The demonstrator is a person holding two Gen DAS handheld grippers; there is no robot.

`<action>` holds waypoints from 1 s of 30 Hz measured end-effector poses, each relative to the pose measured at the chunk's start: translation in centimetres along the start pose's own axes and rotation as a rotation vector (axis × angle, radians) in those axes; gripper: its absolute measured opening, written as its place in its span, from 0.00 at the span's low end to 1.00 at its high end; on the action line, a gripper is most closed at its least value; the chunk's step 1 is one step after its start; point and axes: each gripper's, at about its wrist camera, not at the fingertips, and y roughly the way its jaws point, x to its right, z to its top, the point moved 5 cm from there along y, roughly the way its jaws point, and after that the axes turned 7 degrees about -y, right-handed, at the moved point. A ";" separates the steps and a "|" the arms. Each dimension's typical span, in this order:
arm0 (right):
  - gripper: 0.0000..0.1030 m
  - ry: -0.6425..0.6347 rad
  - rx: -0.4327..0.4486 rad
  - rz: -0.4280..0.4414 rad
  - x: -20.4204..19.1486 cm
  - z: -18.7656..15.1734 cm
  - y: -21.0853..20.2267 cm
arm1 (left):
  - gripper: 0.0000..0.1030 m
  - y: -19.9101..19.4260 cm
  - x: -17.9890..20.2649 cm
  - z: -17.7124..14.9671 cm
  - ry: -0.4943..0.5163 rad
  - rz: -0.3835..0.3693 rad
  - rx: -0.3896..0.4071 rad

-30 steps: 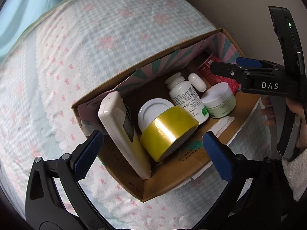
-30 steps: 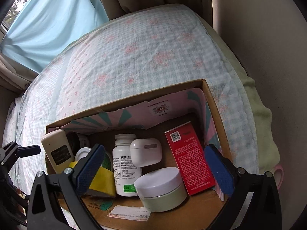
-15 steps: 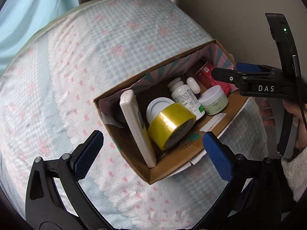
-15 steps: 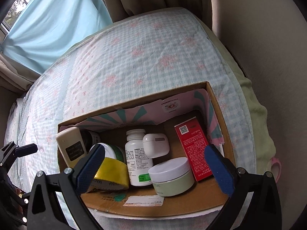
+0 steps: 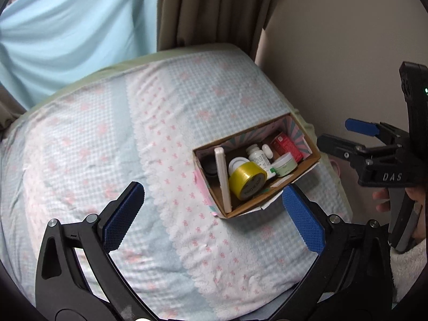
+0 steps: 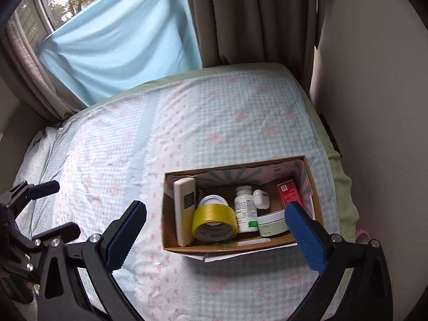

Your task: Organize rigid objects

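A cardboard box point(image 6: 240, 246) point(image 5: 313, 160) lies on the bed near its right edge. It holds a white remote point(image 6: 183, 208) point(image 5: 222, 179), a yellow tape roll point(image 6: 214, 222) point(image 5: 247, 180), a white pill bottle point(image 6: 244, 208), a white earbud case point(image 6: 260, 199), a red carton point(image 6: 287, 191) point(image 5: 287, 145) and a pale green cream jar point(image 6: 272, 224) point(image 5: 286, 163). My left gripper point(image 5: 211, 219) is open and empty, held high and well back from the box. My right gripper point(image 6: 216, 236) is open and empty, above the box's near side.
The bed point(image 6: 187, 123) carries a checked blue and pink cover. A wall point(image 6: 374, 107) runs along the right side. Brown curtains point(image 6: 254, 18) and a light blue drape point(image 6: 115, 50) hang at the far end. The right gripper shows at the right in the left wrist view point(image 5: 374, 144).
Both grippers have pulled up and back from the box, so it looks much smaller and more of the bed shows. The box's contents have not moved.
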 end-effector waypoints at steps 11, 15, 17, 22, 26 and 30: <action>1.00 -0.034 0.232 -0.038 -10.1 2.5 -14.7 | 1.00 -19.7 -5.8 -1.3 -0.090 0.193 0.361; 1.00 -0.086 0.330 -0.124 -12.2 2.0 -18.4 | 1.00 -24.8 -6.6 -3.3 -0.131 0.226 0.483; 1.00 -0.118 0.369 -0.161 -13.0 1.5 -19.5 | 1.00 -26.1 -6.8 -4.1 -0.141 0.238 0.528; 1.00 -0.133 0.411 -0.179 -13.7 0.5 -20.3 | 1.00 -27.7 -6.5 -5.3 -0.135 0.257 0.588; 1.00 -0.126 0.422 -0.183 -13.8 0.5 -20.6 | 1.00 -27.8 -5.9 -5.4 -0.127 0.249 0.611; 1.00 -0.118 0.428 -0.184 -13.5 0.6 -20.8 | 1.00 -27.5 -5.6 -5.3 -0.132 0.238 0.614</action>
